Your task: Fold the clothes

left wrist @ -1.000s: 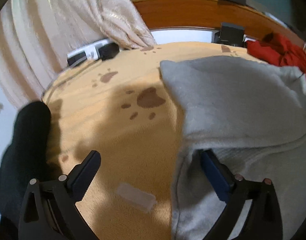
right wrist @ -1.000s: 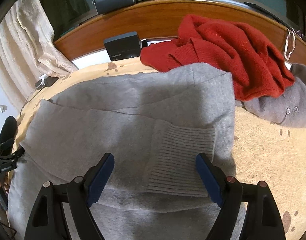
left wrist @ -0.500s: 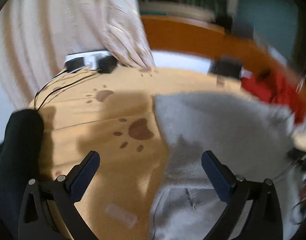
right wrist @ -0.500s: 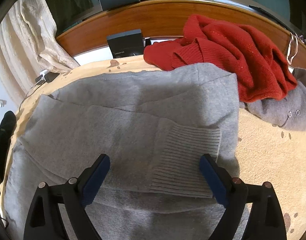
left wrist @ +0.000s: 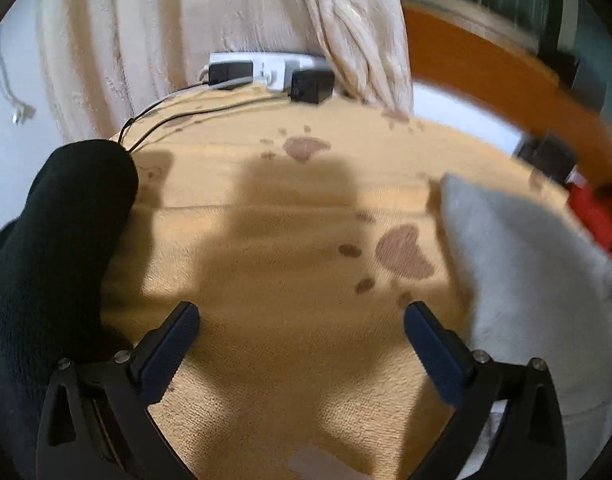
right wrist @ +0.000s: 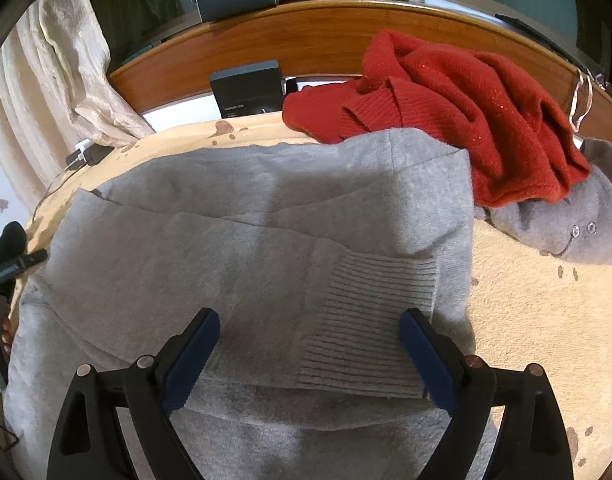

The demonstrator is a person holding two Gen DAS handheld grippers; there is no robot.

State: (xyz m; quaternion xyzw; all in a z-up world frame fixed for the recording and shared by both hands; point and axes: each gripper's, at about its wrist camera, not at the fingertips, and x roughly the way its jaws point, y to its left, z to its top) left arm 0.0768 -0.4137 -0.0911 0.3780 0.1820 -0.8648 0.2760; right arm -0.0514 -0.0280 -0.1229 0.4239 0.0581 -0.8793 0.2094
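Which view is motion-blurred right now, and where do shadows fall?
Left wrist view: smeared toward the right edge, where the grey sweater and wooden headboard lose detail; hard sunlit shadows cross the paw-print blanket ahead of the open left gripper. Right wrist view: sharp, evenly lit, strong fisheye curvature; the ribbed cuff is crisp between the open right gripper.

Under my right claw lies a grey sweater of soft matt knit, its cuff ribbed. At one o'clock the red sweater is fuzzier knit with tiny glints. The blanket on the bed is short matt plush; the headboard is smooth glossy wood.
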